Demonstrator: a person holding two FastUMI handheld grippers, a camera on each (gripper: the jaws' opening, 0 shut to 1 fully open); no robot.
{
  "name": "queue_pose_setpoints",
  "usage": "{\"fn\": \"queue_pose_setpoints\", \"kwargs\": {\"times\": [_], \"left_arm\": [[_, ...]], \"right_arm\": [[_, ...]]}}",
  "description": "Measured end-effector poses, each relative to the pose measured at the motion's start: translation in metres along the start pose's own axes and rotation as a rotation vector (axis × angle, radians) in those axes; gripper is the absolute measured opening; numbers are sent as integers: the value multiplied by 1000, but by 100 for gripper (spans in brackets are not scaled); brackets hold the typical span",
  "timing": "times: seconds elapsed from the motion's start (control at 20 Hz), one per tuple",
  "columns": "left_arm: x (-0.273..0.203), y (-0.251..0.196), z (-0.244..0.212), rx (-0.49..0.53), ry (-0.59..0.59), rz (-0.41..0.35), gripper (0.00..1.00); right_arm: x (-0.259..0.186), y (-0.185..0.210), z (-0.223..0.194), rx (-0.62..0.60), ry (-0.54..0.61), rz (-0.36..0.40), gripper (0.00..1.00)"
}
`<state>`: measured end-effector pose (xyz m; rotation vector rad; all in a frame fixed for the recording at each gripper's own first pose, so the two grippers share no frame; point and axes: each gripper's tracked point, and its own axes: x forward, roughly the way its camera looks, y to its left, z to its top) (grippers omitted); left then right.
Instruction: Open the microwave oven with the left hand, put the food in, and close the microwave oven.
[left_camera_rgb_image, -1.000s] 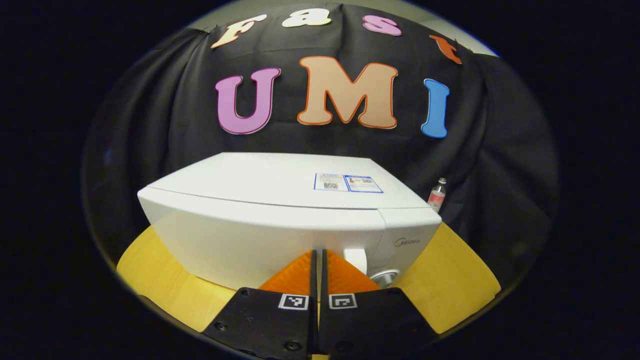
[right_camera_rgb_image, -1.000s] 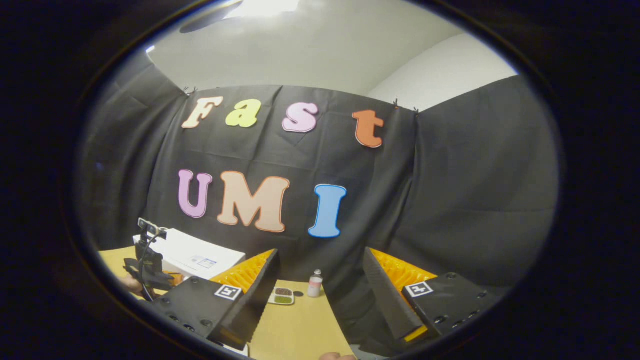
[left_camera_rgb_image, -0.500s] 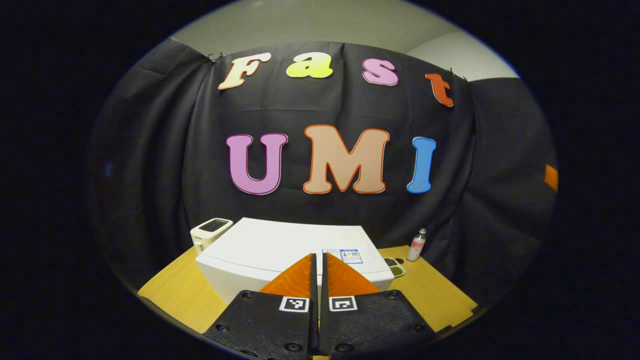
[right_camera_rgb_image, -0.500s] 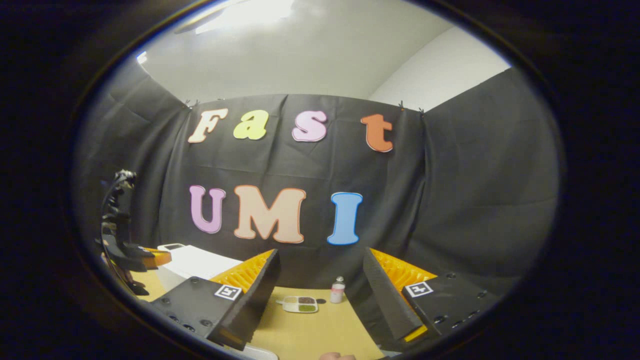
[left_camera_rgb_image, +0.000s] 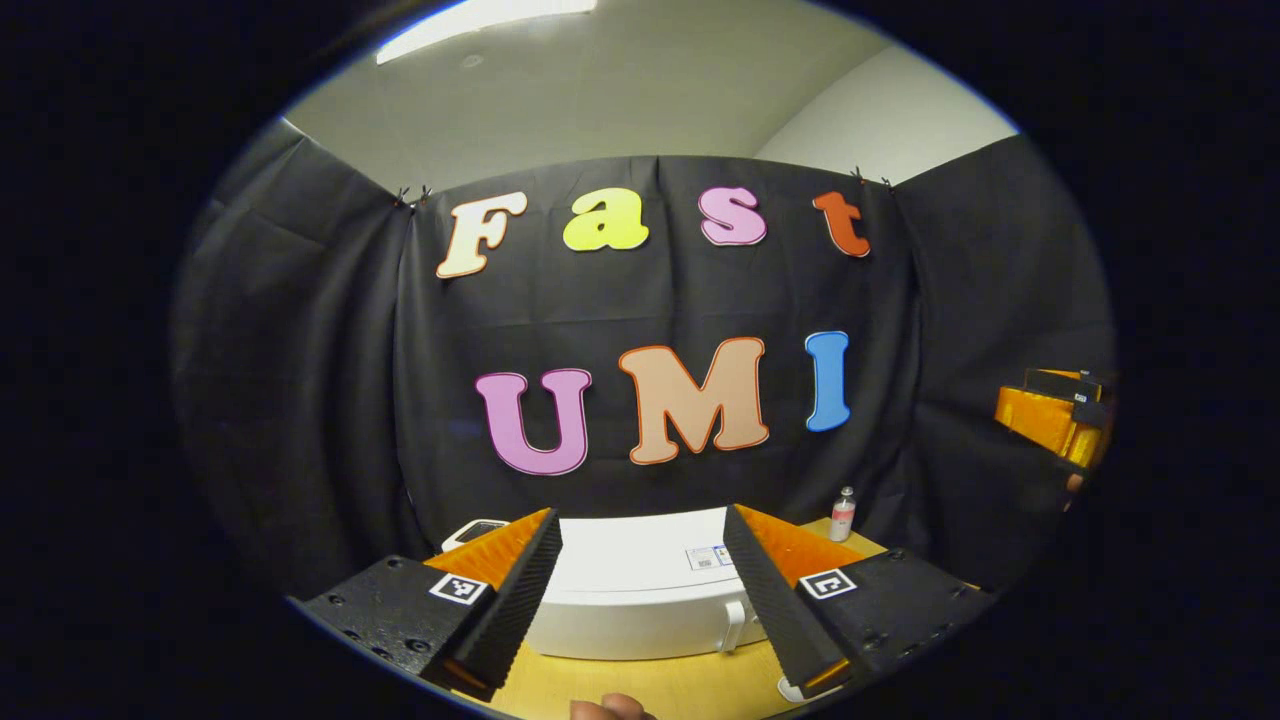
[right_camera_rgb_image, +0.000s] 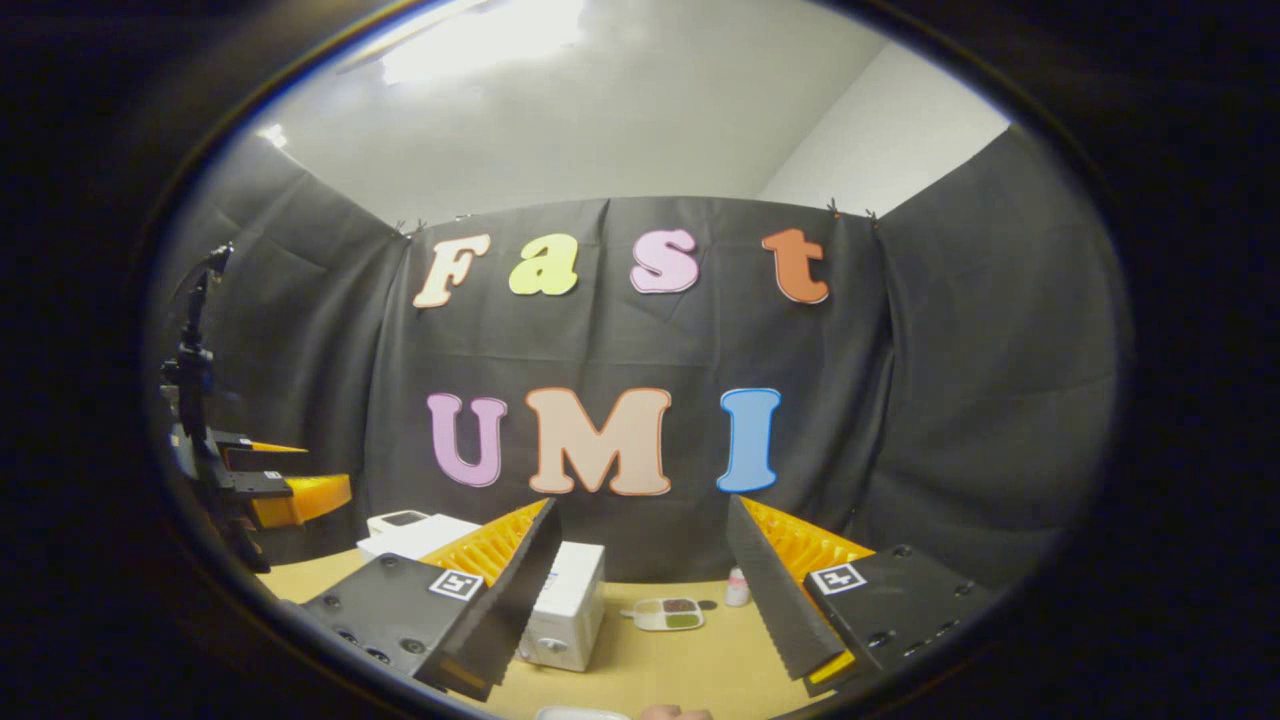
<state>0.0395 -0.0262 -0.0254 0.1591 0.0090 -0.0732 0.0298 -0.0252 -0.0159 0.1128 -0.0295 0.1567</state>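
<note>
Presently catalogued, left to right, with the microwave oven (left_camera_rgb_image: 640, 590) as landmark.

Item: toaster-like white appliance (left_camera_rgb_image: 475, 532), behind the oven's left rear corner; plays no evident part in the job.

Item: left gripper (left_camera_rgb_image: 645, 600), raised in front of the oven and facing it; jaws apart, holding nothing. In the right gripper view it hangs well left of the oven (right_camera_rgb_image: 240, 480), clear of everything.

Item: microwave oven, white, standing on the yellow surface (left_camera_rgb_image: 650, 685). Door shut flush; its handle (left_camera_rgb_image: 735, 625) sits toward the right of the front, where a left-hand pull would reach it.

Item: food, a small divided tray (right_camera_rgb_image: 668, 613) with dark and green portions, lying on the surface just right of the oven, outside it. So a shut door with food outside fits best a stage where opening and loading remain.

Item: small bottle (left_camera_rgb_image: 843, 513), upright, right of the oven near the cloth wall; a bystander.

Item: right gripper (right_camera_rgb_image: 640, 610), held back from the oven on its right side, jaws apart and empty, pointed roughly at the tray, likely kept ready for carrying it.
</note>
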Motion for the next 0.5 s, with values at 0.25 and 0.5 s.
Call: {"fn": "queue_pose_setpoints", "kwargs": {"times": [0.25, 0.5], "left_arm": [[-35, 15, 5, -1, 0, 5, 96], [-55, 30, 22, -2, -40, 20, 97]], "right_arm": [[-21, 25, 2, 10, 5, -1, 96], [-34, 39, 3, 11, 16, -8, 100]]}}
